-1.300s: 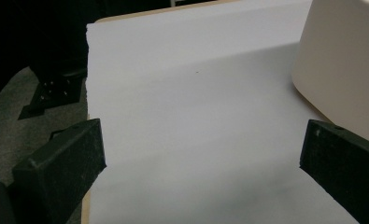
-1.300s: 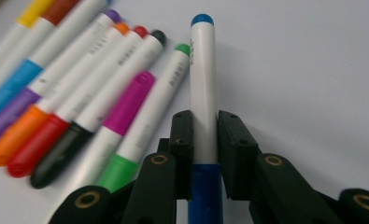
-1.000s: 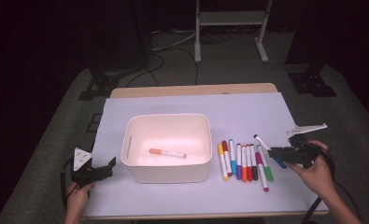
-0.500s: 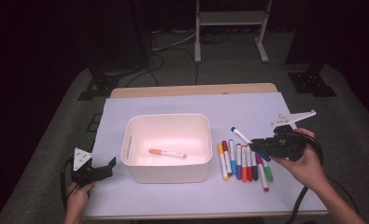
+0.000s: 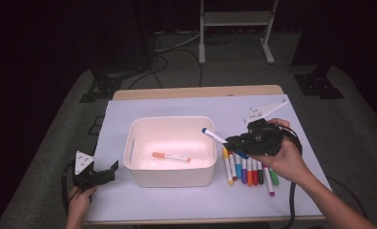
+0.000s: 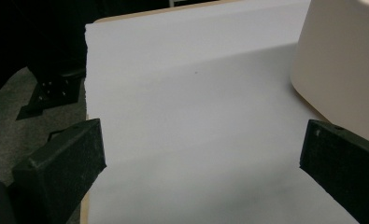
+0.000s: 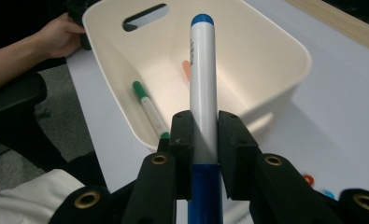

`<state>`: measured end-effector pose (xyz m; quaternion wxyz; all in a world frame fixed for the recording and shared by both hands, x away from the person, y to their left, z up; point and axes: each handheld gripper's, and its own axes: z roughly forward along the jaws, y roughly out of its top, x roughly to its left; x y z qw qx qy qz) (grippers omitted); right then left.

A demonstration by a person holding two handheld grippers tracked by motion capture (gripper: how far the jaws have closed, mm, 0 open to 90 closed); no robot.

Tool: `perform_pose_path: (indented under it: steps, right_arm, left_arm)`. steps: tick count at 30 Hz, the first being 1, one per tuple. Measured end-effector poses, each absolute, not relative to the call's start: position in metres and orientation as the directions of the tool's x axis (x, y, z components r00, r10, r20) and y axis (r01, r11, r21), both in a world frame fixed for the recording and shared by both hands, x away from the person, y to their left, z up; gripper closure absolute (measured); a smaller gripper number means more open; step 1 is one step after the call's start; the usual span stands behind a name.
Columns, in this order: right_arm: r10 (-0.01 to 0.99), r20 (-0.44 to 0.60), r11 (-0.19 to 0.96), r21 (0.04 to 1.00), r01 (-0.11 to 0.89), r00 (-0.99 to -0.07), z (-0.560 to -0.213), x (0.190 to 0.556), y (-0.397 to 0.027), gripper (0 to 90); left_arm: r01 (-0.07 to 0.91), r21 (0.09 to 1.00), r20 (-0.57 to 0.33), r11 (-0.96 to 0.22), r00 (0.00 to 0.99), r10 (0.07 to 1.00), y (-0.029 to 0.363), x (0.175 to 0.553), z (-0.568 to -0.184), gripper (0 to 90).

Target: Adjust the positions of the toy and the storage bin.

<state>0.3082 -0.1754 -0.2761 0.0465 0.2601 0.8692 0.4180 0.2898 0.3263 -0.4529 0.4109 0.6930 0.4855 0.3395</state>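
My right gripper [image 5: 235, 141] hangs over the right rim of the white bin [image 5: 169, 177], shut on a blue-capped marker [image 5: 214, 136] whose tip points left over the bin. In the right gripper view the pads [image 7: 182, 140] clamp the white barrel of that marker [image 7: 203, 74]. An orange marker [image 5: 171, 156] lies on the bin's floor. A green marker [image 7: 148, 108] lies inside along the bin's wall [image 7: 271, 51] on the person's side. My left gripper [image 5: 101, 175] rests open at the table's front left, with nothing between its jaws [image 6: 203, 140].
A row of several coloured markers [image 5: 249, 169] lies on the white table [image 5: 176, 102] just right of the bin, under my right hand. The bin's side wall [image 6: 341, 70] stands close to the left gripper's right. Stands and cables sit on the floor beyond the table.
My right gripper has risen and moved left with the blue marker, from above the row of markers to the bin's right rim. The left gripper has stayed put.
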Motion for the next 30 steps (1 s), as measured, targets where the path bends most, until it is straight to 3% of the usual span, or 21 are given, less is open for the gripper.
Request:
perform_pose_path:
  steps: [14, 30]
  right_arm:
    - [0.332, 0.123, 0.596, 0.741, 0.309, -0.935, -0.269, 0.317, -0.1, 75.8]
    - [0.242, 0.149, 0.653, 0.706, 0.274, -0.959, -0.288, 0.331, -0.043, 75.8]
  left_arm:
    - [0.398, 0.899, 0.064, -0.186, 0.3, 0.952, 0.327, 0.29, -0.453, 0.0]
    - [0.399, 0.899, 0.058, -0.18, 0.299, 0.952, 0.328, 0.29, -0.453, 0.0]
